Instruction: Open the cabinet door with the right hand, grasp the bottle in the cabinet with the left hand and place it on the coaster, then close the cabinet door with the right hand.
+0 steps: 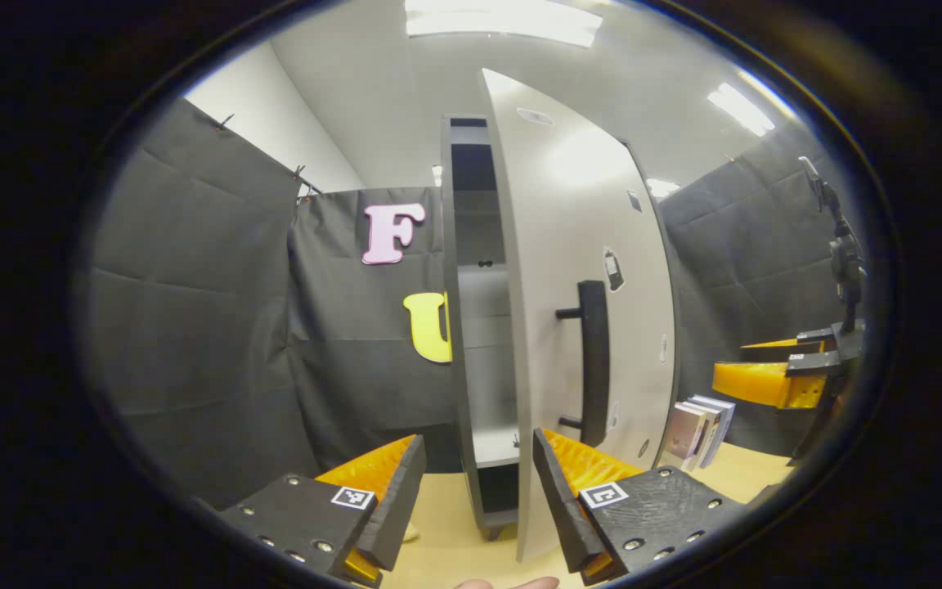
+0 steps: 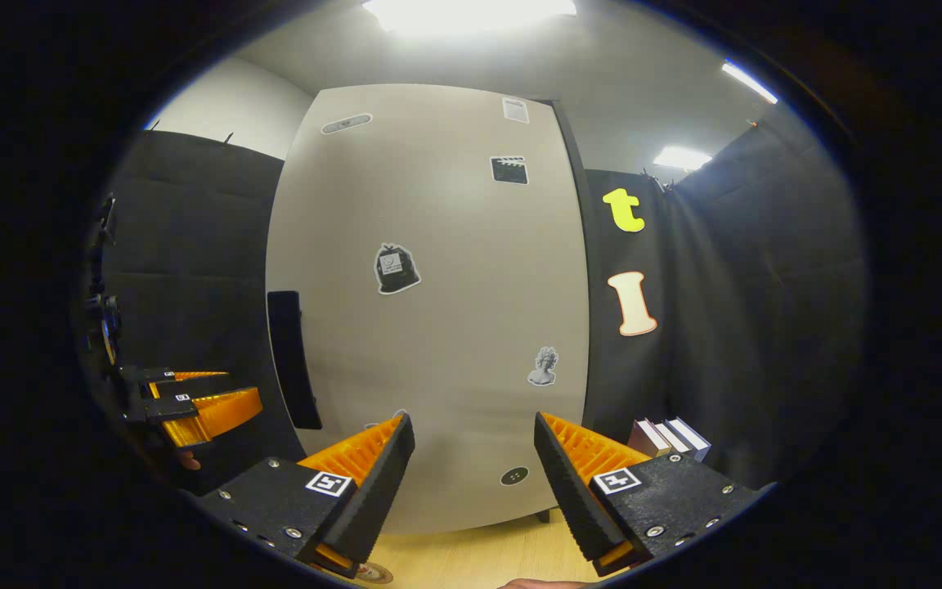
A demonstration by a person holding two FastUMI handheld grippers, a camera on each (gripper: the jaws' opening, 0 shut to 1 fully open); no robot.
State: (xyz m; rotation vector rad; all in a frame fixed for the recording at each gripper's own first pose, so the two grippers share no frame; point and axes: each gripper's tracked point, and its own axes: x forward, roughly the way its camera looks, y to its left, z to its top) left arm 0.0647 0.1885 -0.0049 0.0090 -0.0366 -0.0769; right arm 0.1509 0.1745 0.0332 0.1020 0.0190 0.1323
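Step in hand: I am judging that the door (image 1: 577, 270) is partly swung out from the cabinet (image 1: 471, 327) and needs to go wider before my left reach goes in.
Left tongs (image 1: 475, 491): I am holding them spread apart, gripping nothing, aimed at the gap between the door's free edge and the cabinet frame.
Right tongs (image 2: 471, 470): I am holding them spread apart too, gripping nothing, facing the door's front, with the handle (image 2: 293, 360) off to their left.
Bottle: I cannot make it out; the strip of cabinet interior that I am seeing in the left gripper view is pale shelf and shadow.
Coaster: I cannot tell where it lies; a small round edge is peeking at the near edge of the worktop (image 2: 471, 556) in the right gripper view, too little to name.
Books (image 1: 700, 429): they are standing on the worktop just beside the door's hinge side.
Doing it well: I am thinking the right tongs should take the handle squarely and pull along the door's arc, while the left tongs wait clear of the swinging edge.
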